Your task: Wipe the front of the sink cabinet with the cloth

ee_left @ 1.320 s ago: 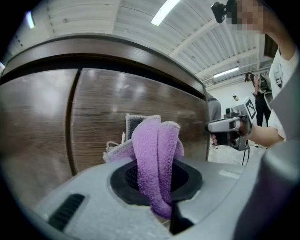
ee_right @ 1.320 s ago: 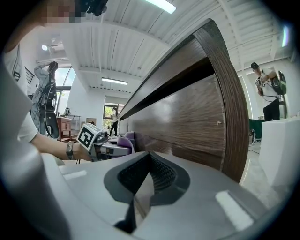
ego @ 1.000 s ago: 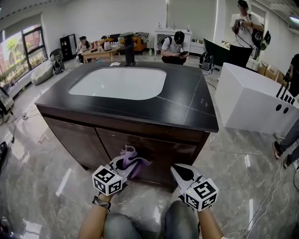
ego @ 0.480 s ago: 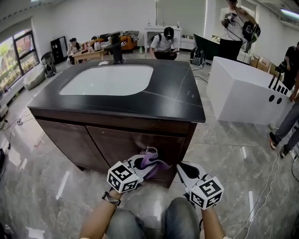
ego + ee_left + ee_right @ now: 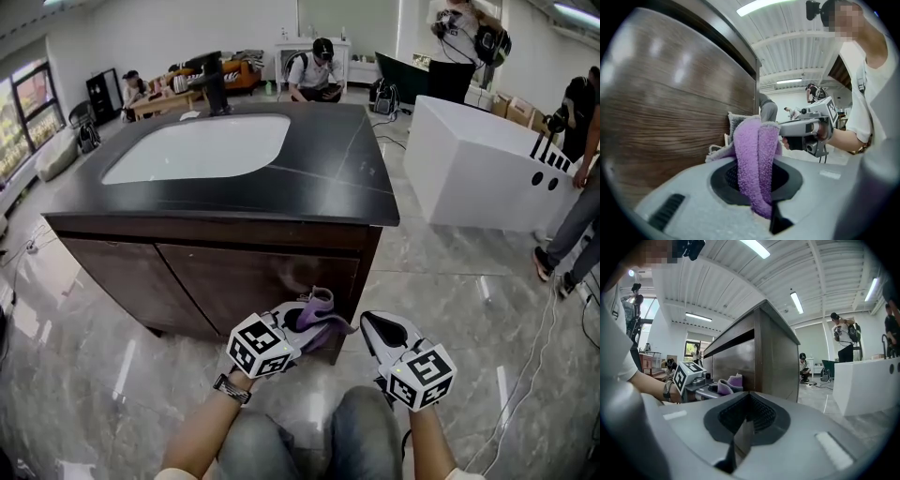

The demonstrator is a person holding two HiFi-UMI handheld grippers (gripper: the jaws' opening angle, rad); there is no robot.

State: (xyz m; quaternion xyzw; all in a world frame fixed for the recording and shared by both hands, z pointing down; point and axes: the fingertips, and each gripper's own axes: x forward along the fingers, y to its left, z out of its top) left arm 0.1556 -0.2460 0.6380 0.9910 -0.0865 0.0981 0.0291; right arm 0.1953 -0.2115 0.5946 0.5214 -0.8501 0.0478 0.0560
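Observation:
The sink cabinet has a dark wood front (image 5: 234, 272), a black top (image 5: 328, 178) and a white basin (image 5: 197, 145). My left gripper (image 5: 302, 330) is shut on a folded purple cloth (image 5: 317, 314), which is held against the lower right of the cabinet front, near its right corner. In the left gripper view the cloth (image 5: 757, 159) stands up between the jaws beside the wood panel (image 5: 670, 108). My right gripper (image 5: 375, 326) hovers just right of the cloth, shut and holding nothing. The right gripper view shows its closed jaws (image 5: 747, 411) and the cabinet corner (image 5: 759, 362).
A black faucet (image 5: 217, 94) stands behind the basin. A large white box (image 5: 478, 173) sits on the floor to the right, with a cable (image 5: 553, 347) trailing near it. Several people stand or sit at the back and right. The holder's knees (image 5: 309, 441) are below the grippers.
The left gripper has carried the cloth rightward along the lower cabinet front, from near the middle toward the right corner. The right gripper has drifted right with it.

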